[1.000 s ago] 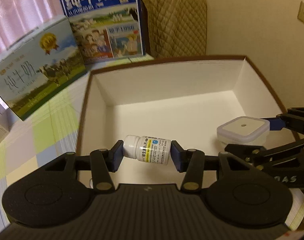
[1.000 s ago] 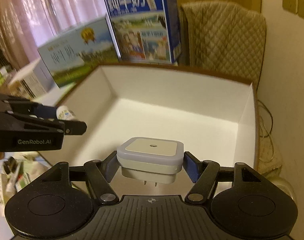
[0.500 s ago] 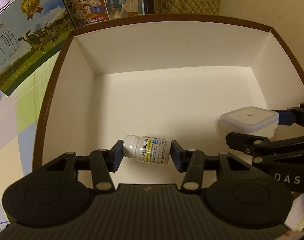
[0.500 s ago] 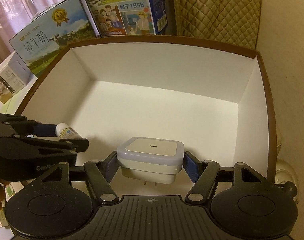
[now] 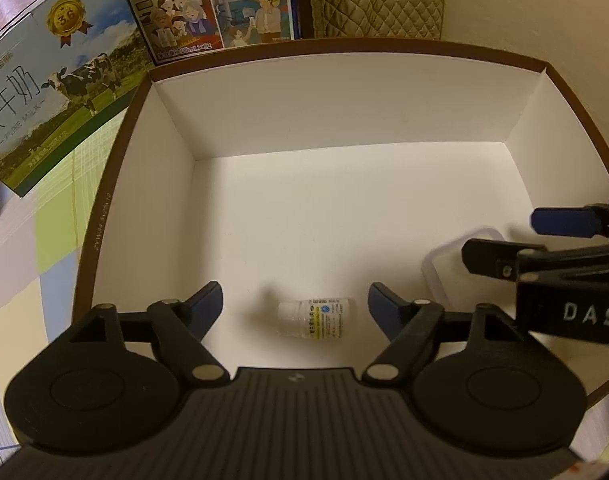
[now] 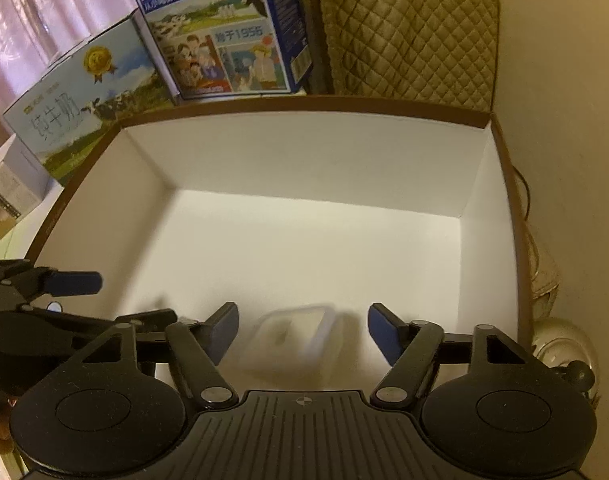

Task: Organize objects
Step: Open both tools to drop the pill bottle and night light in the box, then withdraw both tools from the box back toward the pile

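While it lies on its side on the white floor of the box point(image 5: 164, 200), the little pill bottle point(image 5: 314, 317) has its long way going left to right, with its white cap pointing to the left wall. It sits near the front edge of the box, between the two fingers of the left gripper point(image 5: 295, 300) but not touching them. That gripper's jaws are spread wide and hold nothing.

Over by the front right corner of the box is the square night light point(image 6: 298, 334) (it looks blurry, so its exact tilt is hard to tell). It is between the fingers of the right gripper point(image 6: 303, 328), and those jaws are spread wide too, with a gap on each side.

Both grippers point forward and down into the box, side by side. In the left wrist view the right gripper covers part of the night light.

Behind the far edge of the box stand two milk cartons, a pale one with a cow point(image 5: 56, 92) and a blue one with cartoon people point(image 6: 224, 28). A quilted cushion point(image 6: 408, 32) sits at the far right corner.
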`<state>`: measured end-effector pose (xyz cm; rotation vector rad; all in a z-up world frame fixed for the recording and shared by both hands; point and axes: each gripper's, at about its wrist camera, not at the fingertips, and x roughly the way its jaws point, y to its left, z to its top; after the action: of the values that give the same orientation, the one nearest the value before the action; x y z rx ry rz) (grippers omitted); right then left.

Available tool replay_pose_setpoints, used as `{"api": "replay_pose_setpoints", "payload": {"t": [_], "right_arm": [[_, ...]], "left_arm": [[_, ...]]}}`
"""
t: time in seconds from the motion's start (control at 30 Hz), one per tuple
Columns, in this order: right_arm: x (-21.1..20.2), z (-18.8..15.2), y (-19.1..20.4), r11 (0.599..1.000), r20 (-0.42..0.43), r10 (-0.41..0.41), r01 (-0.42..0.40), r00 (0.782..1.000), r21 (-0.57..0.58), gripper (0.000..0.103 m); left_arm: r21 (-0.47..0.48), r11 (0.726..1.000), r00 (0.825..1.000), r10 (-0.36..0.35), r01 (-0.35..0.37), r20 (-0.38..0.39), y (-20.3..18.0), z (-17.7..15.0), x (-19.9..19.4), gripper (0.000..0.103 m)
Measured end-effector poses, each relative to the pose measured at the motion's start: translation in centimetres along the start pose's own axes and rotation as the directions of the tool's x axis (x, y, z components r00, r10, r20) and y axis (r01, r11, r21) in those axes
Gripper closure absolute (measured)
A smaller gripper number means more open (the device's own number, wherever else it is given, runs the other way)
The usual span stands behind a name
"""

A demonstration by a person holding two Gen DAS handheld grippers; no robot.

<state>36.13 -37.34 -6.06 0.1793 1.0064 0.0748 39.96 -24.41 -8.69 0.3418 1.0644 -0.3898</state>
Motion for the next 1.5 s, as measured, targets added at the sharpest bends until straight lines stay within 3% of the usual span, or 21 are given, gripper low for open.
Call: {"api": "replay_pose_setpoints", "payload": {"t": [0.57, 0.77, 1.2, 1.5], "right_arm": [[-2.0, -1.1, -0.2, 0.999, 0.022, 0.025, -0.024, 0.999, -0.028, 0.029], [-4.1, -1.8, 0.5, 0.997, 0.086, 0.041, -0.035, 0.995, -0.072, 0.029], [-10.3, -4.9, 4.0, 0.98, 0.242, 0.102, -0.056, 0.965, -0.19, 0.029], [-14.5, -7.6, 7.5, 0.962, 0.299, 0.202, -0.131, 0.933, -0.239, 0.029]], "left_arm": [[-0.007, 1.0, 1.0, -0.005, 0.005, 0.009, 0.9, -1.4, -1.6, 0.024], [0.007, 1.0, 0.998, -0.027, 0.026, 0.053, 1.2, -2.3, -4.1, 0.024], [-0.028, 0.998, 0.975, -0.046, 0.053, 0.219, 4.5, -5.6, -13.0, 0.024], [-0.066, 0.995, 0.962, -0.059, 0.079, 0.266, 7.3, -10.2, -17.8, 0.024]]}}
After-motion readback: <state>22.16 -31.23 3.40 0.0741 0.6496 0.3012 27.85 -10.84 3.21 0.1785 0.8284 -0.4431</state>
